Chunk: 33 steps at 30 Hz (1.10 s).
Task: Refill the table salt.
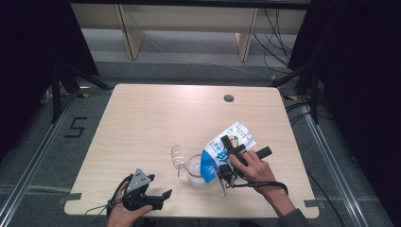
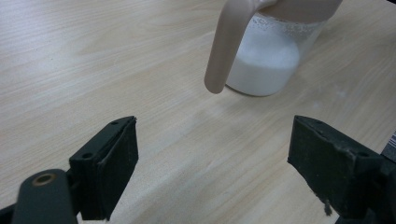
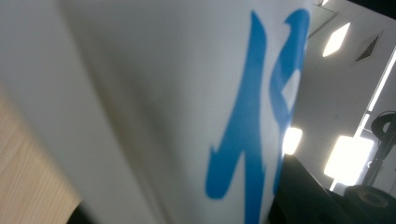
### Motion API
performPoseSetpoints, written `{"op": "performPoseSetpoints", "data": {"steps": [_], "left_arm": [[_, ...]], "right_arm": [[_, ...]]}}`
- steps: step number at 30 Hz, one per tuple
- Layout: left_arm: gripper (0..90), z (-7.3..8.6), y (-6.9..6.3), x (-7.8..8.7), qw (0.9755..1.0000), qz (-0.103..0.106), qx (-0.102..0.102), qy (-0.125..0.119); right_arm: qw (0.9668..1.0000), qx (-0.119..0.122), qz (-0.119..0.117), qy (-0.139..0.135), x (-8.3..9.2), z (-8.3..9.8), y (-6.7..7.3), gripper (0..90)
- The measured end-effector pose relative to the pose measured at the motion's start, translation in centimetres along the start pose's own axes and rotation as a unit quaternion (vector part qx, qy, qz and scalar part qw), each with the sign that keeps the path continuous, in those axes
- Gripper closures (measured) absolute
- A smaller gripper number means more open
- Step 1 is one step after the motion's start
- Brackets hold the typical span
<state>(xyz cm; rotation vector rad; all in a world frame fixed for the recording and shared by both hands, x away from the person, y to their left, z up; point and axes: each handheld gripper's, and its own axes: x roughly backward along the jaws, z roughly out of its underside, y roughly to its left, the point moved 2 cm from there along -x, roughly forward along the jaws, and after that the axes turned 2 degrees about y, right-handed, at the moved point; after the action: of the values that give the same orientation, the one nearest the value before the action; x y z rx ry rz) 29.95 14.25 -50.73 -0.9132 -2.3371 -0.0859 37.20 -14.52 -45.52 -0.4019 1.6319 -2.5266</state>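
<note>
Pouring is underway: right claw (image 1: 230,158) grips the tilted blue-and-white bag (image 1: 222,151) over the partly filled clear plastic jar (image 1: 195,166); left claw (image 1: 158,198) rests open on the bench (image 1: 151,113).

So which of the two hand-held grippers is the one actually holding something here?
The right hand-held gripper: it is clamped on the blue-and-white bag, tipped over the clear jar. The left hand-held gripper rests open at the table's near edge, nothing between its jaws.

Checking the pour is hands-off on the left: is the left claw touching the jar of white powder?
Apart. The left gripper view shows the left claw open, with bare table between it and the jar.
</note>
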Motion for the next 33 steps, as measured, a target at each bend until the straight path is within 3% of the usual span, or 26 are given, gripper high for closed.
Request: {"op": "performPoseSetpoints", "data": {"steps": [7, 8, 15, 16, 17, 20, 22, 23, 33], "left_arm": [[15.5, 0.00, 0.03, 0.04, 1.0000, 0.000, -0.002, 0.002], [15.5, 0.00, 0.01, 0.01, 1.0000, 0.000, 0.000, 0.000], [15.5, 0.00, 0.00, 0.01, 1.0000, 0.000, 0.000, 0.000], [15.5, 0.00, 0.03, 0.01, 1.0000, -0.001, 0.000, 0.000], [15.5, 0.00, 0.04, 0.02, 1.0000, 0.000, 0.000, 0.000], [15.5, 0.00, 0.03, 0.02, 1.0000, -0.001, 0.000, 0.000], [15.5, 0.00, 0.03, 0.04, 1.0000, 0.000, -0.002, 0.001], [15.5, 0.00, 0.03, 0.05, 1.0000, 0.000, -0.002, 0.001], [15.5, -0.01, 0.02, 0.06, 1.0000, -0.002, -0.002, 0.000]], "right_arm": [[1.0000, 0.000, 0.000, 0.001, 0.00, -0.02, 0.02, 79.4], [0.9997, -0.021, -0.002, 0.009, 0.11, -0.02, 0.33, 79.5], [0.9999, -0.013, -0.002, 0.006, 0.01, -0.11, 0.10, 79.6], [1.0000, 0.006, 0.001, 0.000, -0.08, -0.17, -0.20, 79.7], [1.0000, 0.006, 0.001, 0.000, -0.10, -0.18, -0.22, 79.7], [1.0000, -0.006, -0.001, 0.003, -0.11, -0.16, -0.03, 79.8], [1.0000, 0.000, 0.001, 0.000, -0.11, -0.21, -0.16, 79.8], [0.9998, -0.017, -0.001, 0.006, -0.03, -0.17, 0.07, 79.8], [0.9999, -0.012, -0.003, 0.002, -0.11, -0.33, -0.02, 80.2]]}}
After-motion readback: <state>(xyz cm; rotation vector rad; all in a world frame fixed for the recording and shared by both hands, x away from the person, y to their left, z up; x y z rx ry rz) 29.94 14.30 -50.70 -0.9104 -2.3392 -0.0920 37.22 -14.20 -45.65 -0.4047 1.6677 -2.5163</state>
